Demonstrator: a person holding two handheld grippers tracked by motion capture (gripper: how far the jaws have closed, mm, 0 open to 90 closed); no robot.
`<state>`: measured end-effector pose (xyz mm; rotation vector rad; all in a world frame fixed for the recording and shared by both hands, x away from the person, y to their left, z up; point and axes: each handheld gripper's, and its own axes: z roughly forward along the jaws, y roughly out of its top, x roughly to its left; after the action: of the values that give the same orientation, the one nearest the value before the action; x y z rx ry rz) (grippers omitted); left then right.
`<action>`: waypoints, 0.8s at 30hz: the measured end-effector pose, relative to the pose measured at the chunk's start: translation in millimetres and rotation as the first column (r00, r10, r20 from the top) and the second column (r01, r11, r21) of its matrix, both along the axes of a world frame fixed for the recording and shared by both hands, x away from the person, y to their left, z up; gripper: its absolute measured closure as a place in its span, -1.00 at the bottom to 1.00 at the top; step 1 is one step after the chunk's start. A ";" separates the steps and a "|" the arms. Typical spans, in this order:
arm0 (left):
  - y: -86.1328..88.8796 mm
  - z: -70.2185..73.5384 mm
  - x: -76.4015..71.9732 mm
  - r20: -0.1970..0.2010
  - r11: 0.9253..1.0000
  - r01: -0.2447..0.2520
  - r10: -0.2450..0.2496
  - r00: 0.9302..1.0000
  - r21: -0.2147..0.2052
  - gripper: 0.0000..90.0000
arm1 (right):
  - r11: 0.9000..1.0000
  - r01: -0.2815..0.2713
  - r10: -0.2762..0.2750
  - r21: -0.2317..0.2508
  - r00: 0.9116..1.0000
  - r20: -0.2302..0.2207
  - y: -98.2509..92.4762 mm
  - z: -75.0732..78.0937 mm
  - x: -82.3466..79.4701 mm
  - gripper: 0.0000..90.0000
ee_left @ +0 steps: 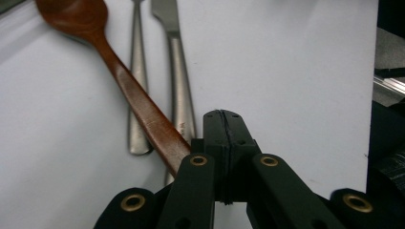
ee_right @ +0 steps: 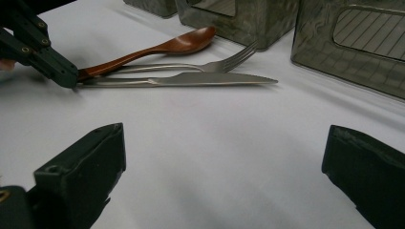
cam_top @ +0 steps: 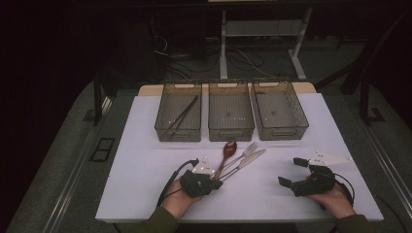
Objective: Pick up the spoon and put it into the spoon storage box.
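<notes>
A brown wooden spoon (cam_top: 228, 149), a steel fork (cam_top: 245, 151) and a steel knife (cam_top: 248, 160) lie side by side on the white table top, in front of the middle bin. My left gripper (cam_top: 217, 183) is at their handle ends, jaws pressed together. The spoon's handle (ee_left: 143, 107) runs in under the left jaw and ends at the shut tip (ee_right: 71, 78), so the grip looks to be on the handle end. My right gripper (cam_top: 291, 172) rests at the front right of the table with its jaws wide open and nothing between its pads (ee_right: 90, 162).
Three clear grey bins stand in a row at the back: the left bin (cam_top: 178, 127) holds dark chopsticks, while the middle bin (cam_top: 231, 127) and the right bin (cam_top: 286, 127) hold nothing. The table's front edge is close behind both hands.
</notes>
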<state>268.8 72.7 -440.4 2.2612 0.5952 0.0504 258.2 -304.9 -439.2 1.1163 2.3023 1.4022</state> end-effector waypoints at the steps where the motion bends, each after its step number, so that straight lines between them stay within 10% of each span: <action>1: 1.5 0.2 0.5 0.001 1.000 -0.004 0.004 1.000 0.000 0.97 | 1.000 0.000 0.000 0.001 1.000 -0.001 -0.1 0.1 -0.1 -0.99; 24: 23.3 -0.9 12.4 0.040 0.995 -0.090 0.088 0.995 0.047 0.97 | 1.000 -0.001 0.001 0.001 1.000 0.000 0.0 0.2 -0.5 -0.99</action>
<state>281.2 96.0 -441.3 2.2742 0.6805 0.1534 257.7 -304.9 -439.0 1.1156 2.3022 1.4045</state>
